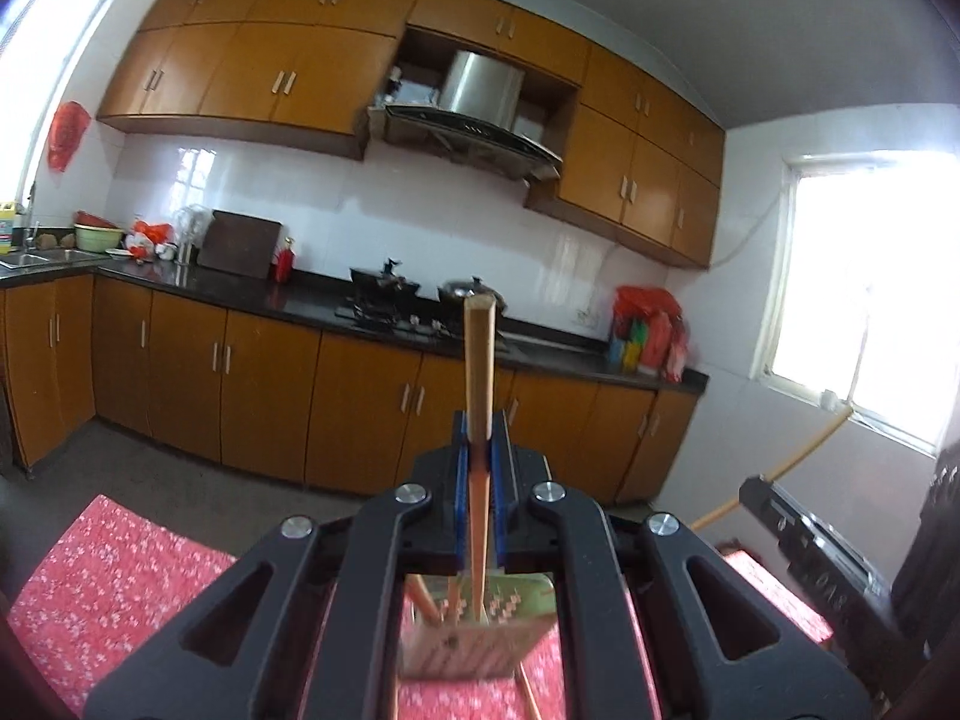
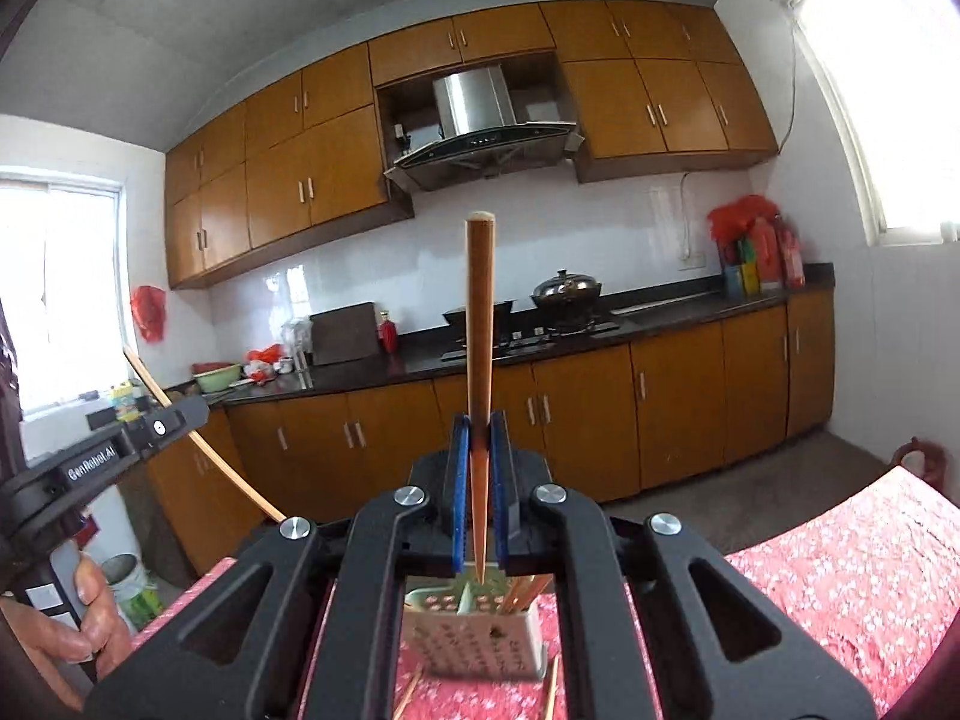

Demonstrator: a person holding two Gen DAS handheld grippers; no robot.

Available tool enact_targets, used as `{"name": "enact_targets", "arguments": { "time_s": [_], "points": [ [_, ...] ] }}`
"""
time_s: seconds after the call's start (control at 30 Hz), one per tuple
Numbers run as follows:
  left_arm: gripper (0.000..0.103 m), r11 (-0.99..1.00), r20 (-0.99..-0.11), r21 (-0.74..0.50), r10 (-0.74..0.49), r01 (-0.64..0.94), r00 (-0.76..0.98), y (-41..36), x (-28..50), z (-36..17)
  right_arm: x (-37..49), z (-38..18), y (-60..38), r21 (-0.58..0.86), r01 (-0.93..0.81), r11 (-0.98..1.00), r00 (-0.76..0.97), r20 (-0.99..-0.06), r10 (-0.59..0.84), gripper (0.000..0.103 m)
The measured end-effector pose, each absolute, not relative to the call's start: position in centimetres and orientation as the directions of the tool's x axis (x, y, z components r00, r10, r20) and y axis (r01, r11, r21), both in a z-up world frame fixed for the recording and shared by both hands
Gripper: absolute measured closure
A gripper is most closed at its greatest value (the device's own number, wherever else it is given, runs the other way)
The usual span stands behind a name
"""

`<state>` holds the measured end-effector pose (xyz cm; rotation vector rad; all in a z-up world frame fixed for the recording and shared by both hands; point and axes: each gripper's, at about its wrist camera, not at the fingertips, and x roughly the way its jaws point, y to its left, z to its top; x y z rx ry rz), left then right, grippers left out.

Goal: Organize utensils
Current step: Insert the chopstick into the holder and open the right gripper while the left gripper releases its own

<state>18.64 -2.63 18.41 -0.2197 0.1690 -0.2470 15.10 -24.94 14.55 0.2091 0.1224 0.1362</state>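
My left gripper [image 1: 479, 438] is shut on a wooden chopstick [image 1: 480, 360] that stands upright between its blue pads, thin end down over a pale perforated utensil holder [image 1: 474, 642]. My right gripper [image 2: 479, 438] is shut on another wooden chopstick [image 2: 480, 324], its pointed tip just above the utensil holder [image 2: 474, 636]. The holder stands on a table with a red floral cloth [image 2: 840, 576] and has chopsticks in its right compartment. Loose chopsticks [image 2: 552, 690] lie on the cloth beside it. The left gripper and its chopstick also show at the left of the right wrist view [image 2: 120, 450].
The red cloth [image 1: 108, 588] covers the table below both grippers. Behind is a kitchen with orange cabinets [image 1: 258, 384], a dark counter, a stove with pots [image 2: 564, 291] and a range hood. The right gripper body [image 1: 804, 534] shows at the right of the left wrist view.
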Motion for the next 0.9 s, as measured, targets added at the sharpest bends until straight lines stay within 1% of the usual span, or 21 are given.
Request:
{"name": "enact_targets", "arguments": {
  "time_s": [0.1, 0.2, 0.4, 0.43, 0.47, 0.5, 0.53, 0.57, 0.6, 0.7, 0.77, 0.83, 0.9],
  "points": [
    [0.096, 0.952, -0.146, -0.231, -0.24, 0.202, 0.96, -3.2, 20.3, 17.6, 17.0, 13.4, -24.6, 0.215, -0.119, 0.969, 0.978, -0.145, 0.152, 0.096],
    [0.096, 0.955, -0.178, -0.234, -0.224, 0.18, 0.958, -3.4, 22.1, 15.8, 18.7, 11.9, -24.2, 0.208, -0.111, 0.972, 0.969, -0.195, 0.152, 0.096],
    [0.095, 0.951, -0.224, -0.256, -0.235, 0.176, 0.946, -3.4, 24.8, 13.5, 19.5, 10.2, -24.0, 0.225, -0.113, 0.968, 0.95, -0.26, 0.171, 0.095],
    [0.095, 0.949, -0.23, -0.259, -0.243, 0.181, 0.943, -3.4, 24.9, 13.4, 19.4, 10.2, -24.0, 0.223, -0.116, 0.968, 0.95, -0.261, 0.174, 0.093],
    [0.095, 0.948, -0.231, -0.263, -0.245, 0.182, 0.942, -3.3, 24.9, 13.3, 19.2, 10.2, -24.0, 0.216, -0.111, 0.97, 0.951, -0.26, 0.167, 0.082],
    [0.091, 0.947, -0.228, -0.265, -0.246, 0.183, 0.942, -3.1, 24.8, 13.4, 19.0, 10.5, -23.9, 0.212, -0.105, 0.972, 0.954, -0.256, 0.159, 0.076],
    [0.081, 0.946, -0.224, -0.266, -0.248, 0.185, 0.943, -3.0, 24.6, 13.5, 18.5, 10.7, -24.2, 0.215, -0.098, 0.972, 0.959, -0.241, 0.15, 0.061],
    [0.076, 0.946, -0.22, -0.266, -0.244, 0.183, 0.944, -2.8, 24.4, 13.6, 18.1, 10.9, -24.3, 0.219, -0.095, 0.971, 0.963, -0.227, 0.145, 0.057],
    [0.072, 0.946, -0.213, -0.266, -0.242, 0.182, 0.946, -2.6, 24.0, 13.7, 17.6, 11.1, -24.6, 0.221, -0.092, 0.971, 0.966, -0.219, 0.141, 0.057],
    [0.072, 0.947, -0.2, -0.265, -0.241, 0.185, 0.95, -1.8, 22.8, 14.3, 16.5, 11.6, -25.3, 0.224, -0.076, 0.972, 0.971, -0.205, 0.123, 0.057],
    [0.07, 0.95, -0.199, -0.258, -0.232, 0.177, 0.952, -1.1, 21.5, 14.6, 15.5, 11.6, -26.1, 0.229, -0.048, 0.972, 0.973, -0.208, 0.097, 0.055],
    [0.062, 0.956, -0.208, -0.243, -0.216, 0.163, 0.954, -0.1, 19.9, 14.2, 14.7, 11.1, -27.2, 0.236, -0.015, 0.972, 0.972, -0.225, 0.07, 0.053],
    [0.059, 0.964, -0.234, -0.223, -0.194, 0.141, 0.953, 0.9, 18.3, 13.1, 14.1, 9.7, -28.4, 0.237, 0.025, 0.971, 0.962, -0.271, 0.041, 0.053]
  ]
}}
